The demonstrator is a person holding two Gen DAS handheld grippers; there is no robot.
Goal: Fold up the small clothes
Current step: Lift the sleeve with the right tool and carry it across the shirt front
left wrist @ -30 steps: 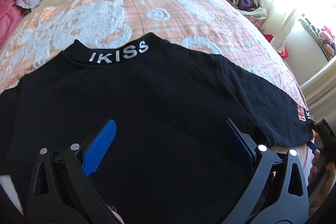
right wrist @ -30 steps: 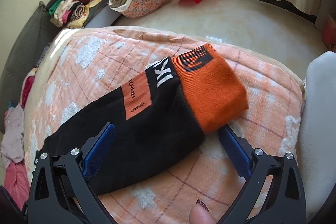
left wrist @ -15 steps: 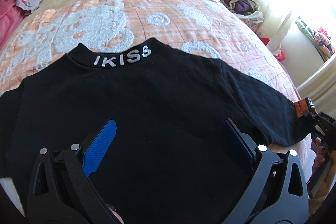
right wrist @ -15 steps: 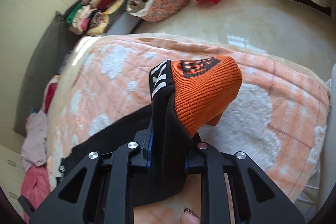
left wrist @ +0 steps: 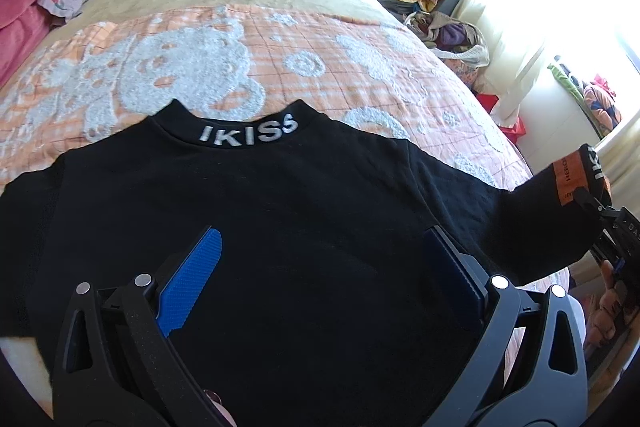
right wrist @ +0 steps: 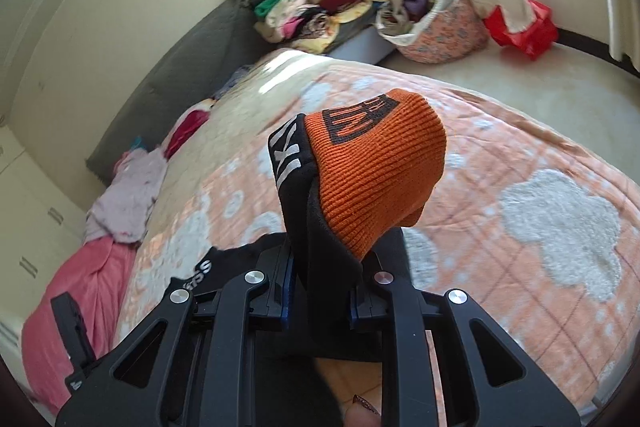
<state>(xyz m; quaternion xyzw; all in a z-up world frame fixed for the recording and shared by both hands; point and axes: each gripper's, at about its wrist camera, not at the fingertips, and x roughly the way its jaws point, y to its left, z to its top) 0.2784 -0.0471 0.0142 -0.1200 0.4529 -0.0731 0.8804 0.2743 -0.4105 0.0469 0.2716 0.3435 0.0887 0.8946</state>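
In the left wrist view, the left gripper (left wrist: 320, 267) fills the bottom of the frame with its jaws spread wide, nothing between them; its blue fingers (left wrist: 192, 275) hover over the black sweater (left wrist: 280, 227). The sweater lies spread flat across the lower half of the frame on the orange blanket (left wrist: 280, 43), its collar lettering facing up at centre. At the right edge the sleeve lifts off the blanket, pinched by the right gripper (left wrist: 596, 211), with a hand (left wrist: 608, 311) below it.

In the right wrist view, the right gripper (right wrist: 320, 307) sits at bottom centre with its jaws clamped on the black sleeve (right wrist: 316, 243). The orange cuff (right wrist: 376, 171) stands up above the fingers in mid frame. Behind it the blanket stretches to the right. Farther off, a pink and lilac heap (right wrist: 100, 239) lies at the left edge, a pile of folded clothes (right wrist: 320, 3) sits at upper centre, and a cloth basket (right wrist: 436, 19) stands at the upper right beside a red bag (right wrist: 524, 27).
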